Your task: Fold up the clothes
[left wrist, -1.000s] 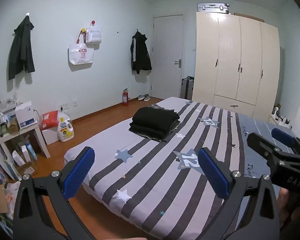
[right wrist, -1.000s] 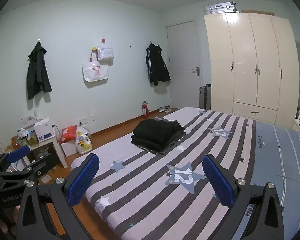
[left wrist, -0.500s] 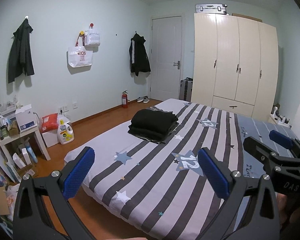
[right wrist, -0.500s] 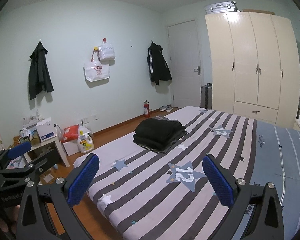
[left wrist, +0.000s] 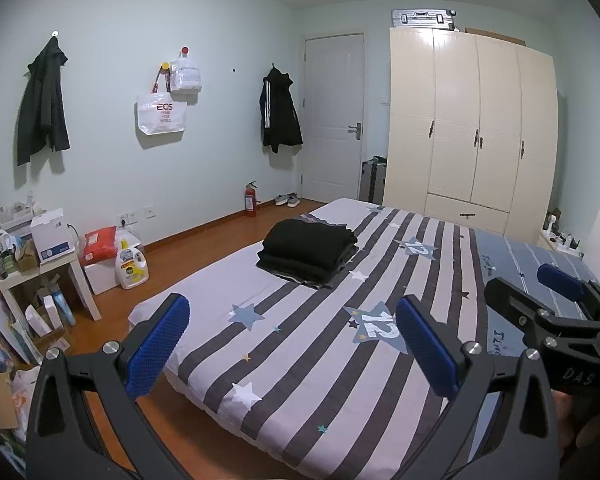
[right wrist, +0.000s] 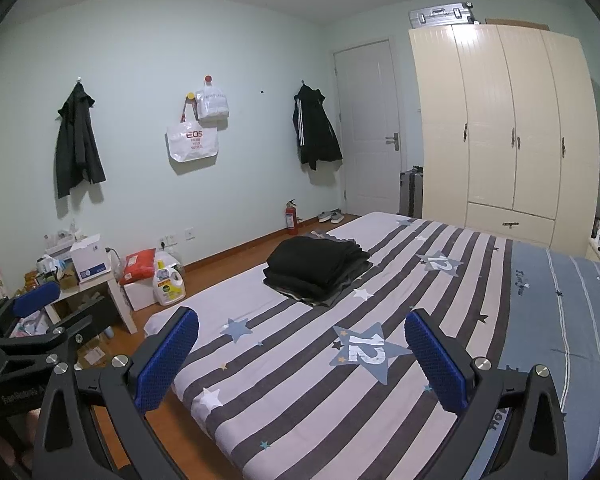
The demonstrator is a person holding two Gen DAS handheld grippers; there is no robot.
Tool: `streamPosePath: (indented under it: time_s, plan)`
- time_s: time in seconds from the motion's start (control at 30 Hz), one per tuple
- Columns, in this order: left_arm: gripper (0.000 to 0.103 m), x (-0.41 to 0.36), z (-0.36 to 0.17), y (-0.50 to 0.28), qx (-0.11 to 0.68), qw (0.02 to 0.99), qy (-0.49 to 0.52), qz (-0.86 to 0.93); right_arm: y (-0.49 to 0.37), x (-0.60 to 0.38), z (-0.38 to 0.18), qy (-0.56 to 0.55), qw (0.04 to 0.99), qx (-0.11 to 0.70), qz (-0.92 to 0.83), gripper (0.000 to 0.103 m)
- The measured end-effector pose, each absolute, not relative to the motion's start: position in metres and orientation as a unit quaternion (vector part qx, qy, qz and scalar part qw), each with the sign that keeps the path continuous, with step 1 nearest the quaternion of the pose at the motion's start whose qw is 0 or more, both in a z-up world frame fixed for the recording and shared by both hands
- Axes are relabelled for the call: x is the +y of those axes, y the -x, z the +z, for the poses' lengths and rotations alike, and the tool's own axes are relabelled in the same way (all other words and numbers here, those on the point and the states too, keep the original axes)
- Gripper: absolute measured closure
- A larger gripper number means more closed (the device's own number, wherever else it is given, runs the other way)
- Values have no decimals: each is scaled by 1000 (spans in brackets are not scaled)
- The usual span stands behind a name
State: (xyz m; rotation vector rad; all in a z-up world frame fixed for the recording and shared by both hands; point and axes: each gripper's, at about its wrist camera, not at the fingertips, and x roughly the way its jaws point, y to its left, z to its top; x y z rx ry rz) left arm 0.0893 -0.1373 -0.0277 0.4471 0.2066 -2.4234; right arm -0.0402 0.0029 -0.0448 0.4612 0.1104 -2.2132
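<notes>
1. A stack of folded clothes (left wrist: 308, 254) lies on the striped bed sheet (left wrist: 300, 360); black garments on top, greyer layers showing at its lower right edge.
2. The stack is flat, squared and neat; it sits toward the sheet's far left part, near the edge.
</notes>
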Motion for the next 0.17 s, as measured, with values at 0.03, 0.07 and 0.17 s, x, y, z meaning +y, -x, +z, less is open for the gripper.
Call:
streamPosePath:
  time_s: [0.03,0.07,0.17]
  plan:
    - [1,-137,-28,-89,78,328,-171,-926,40,2,-45,-185,425,44,-885,1]
    - [1,-137,-28,-89,77,329,-171,-925,41,2,-45,-185,425,44,-885,1]
    - [1,-137,-28,-90,74,329,-167,-926,41,2,-45,-185,425,45,-885,1]
